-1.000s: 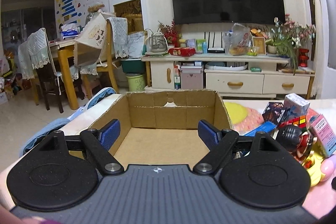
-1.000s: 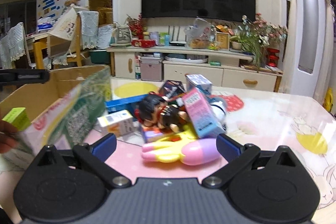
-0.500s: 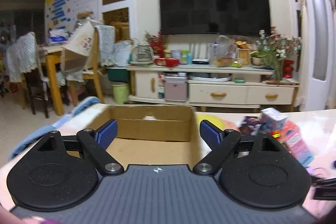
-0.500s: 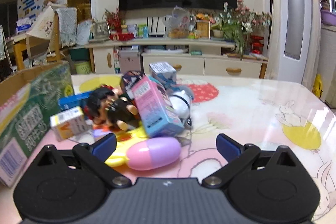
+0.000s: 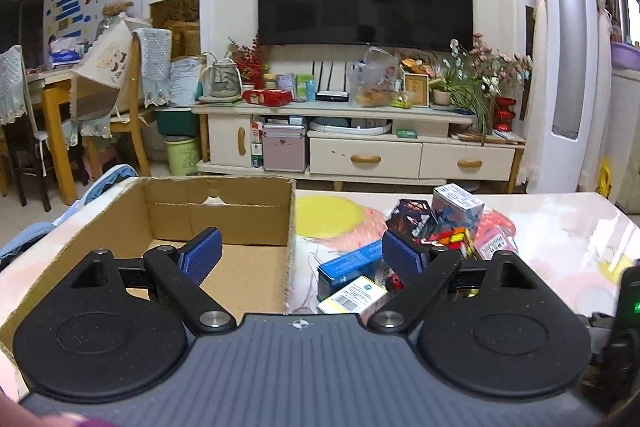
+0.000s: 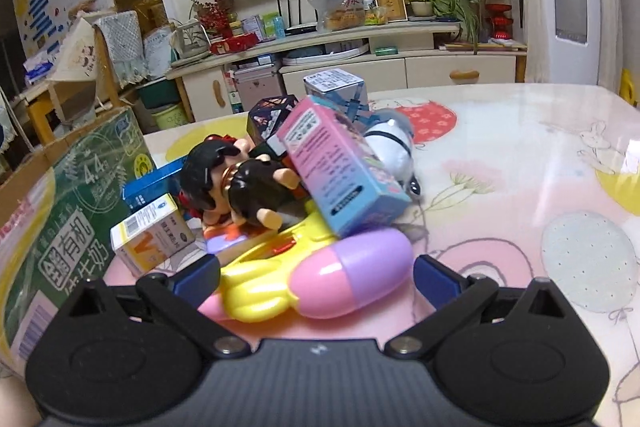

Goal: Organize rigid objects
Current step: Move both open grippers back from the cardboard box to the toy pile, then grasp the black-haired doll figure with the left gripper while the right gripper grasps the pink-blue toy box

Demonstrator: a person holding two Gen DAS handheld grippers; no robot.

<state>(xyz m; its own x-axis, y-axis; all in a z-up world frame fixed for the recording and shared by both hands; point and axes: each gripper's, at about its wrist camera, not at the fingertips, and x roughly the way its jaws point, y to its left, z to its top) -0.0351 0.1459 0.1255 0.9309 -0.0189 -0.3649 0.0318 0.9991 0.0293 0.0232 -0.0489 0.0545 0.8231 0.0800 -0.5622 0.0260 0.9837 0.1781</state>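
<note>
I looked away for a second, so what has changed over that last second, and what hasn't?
The right tool has closed in on the toy pile, its open fingers now either side of the pink-and-purple capsule. The left tool has swung right, from over the cardboard box to straddling its right wall. Both stay open and empty; the pile looks unmoved.

The left gripper (image 5: 301, 254) is held with jaws spread wide and nothing between the pads. The right wall of the cardboard box (image 5: 289, 227) is seen between the jaws; the box floor lies behind the left jaw. A blue carton (image 5: 348, 267) and a white-yellow carton (image 5: 354, 294) are seen just inside the right jaw.
</note>
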